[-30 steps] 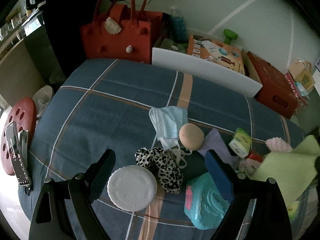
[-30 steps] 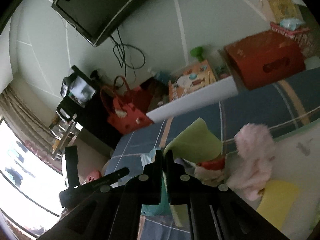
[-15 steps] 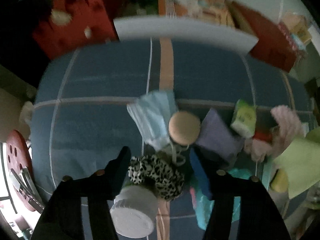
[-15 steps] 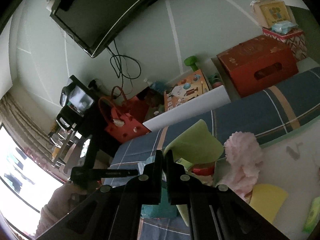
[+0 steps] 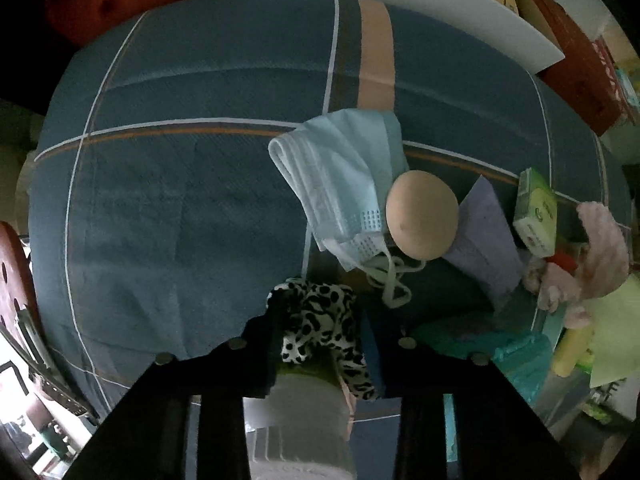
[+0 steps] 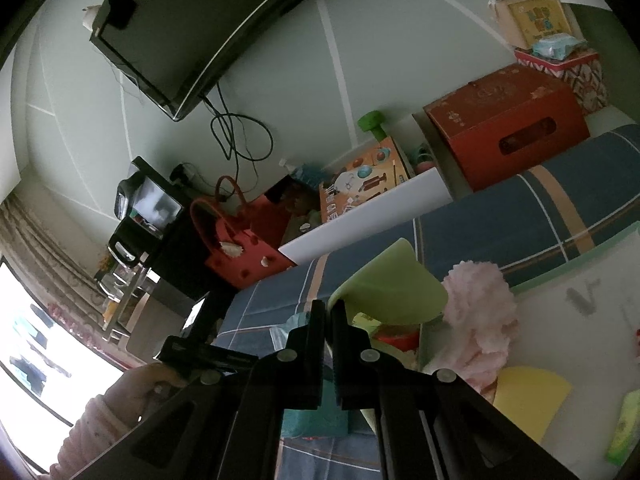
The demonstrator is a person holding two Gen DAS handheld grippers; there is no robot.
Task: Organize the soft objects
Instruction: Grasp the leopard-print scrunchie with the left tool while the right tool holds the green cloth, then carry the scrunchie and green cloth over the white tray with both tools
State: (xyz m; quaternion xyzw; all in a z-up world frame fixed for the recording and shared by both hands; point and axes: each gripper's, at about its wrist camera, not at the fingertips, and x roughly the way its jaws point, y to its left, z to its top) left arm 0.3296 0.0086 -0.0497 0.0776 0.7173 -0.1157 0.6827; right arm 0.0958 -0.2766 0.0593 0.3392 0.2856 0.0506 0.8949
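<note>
Left hand-held gripper (image 5: 320, 320) points straight down, jaws closing, leopard-print scrunchie (image 5: 320, 328) between them on the plaid bedspread (image 5: 180, 200). Scrunchie bunched; long axis runs roughly away from the camera. Face mask (image 5: 340, 172) lies beyond. Right hand-held gripper (image 6: 328, 320) pressed together, holding nothing, farther off.

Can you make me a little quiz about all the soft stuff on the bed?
1. True or false: the leopard-print scrunchie sits between the fingers of the left hand-held gripper.
2. What touches the blue face mask? A) peach round sponge B) green tissue pack C) pink fluffy thing
3. Fill in: the right hand-held gripper has its jaws ____.

Key: 1 true. 2 A. 3 shut.
</note>
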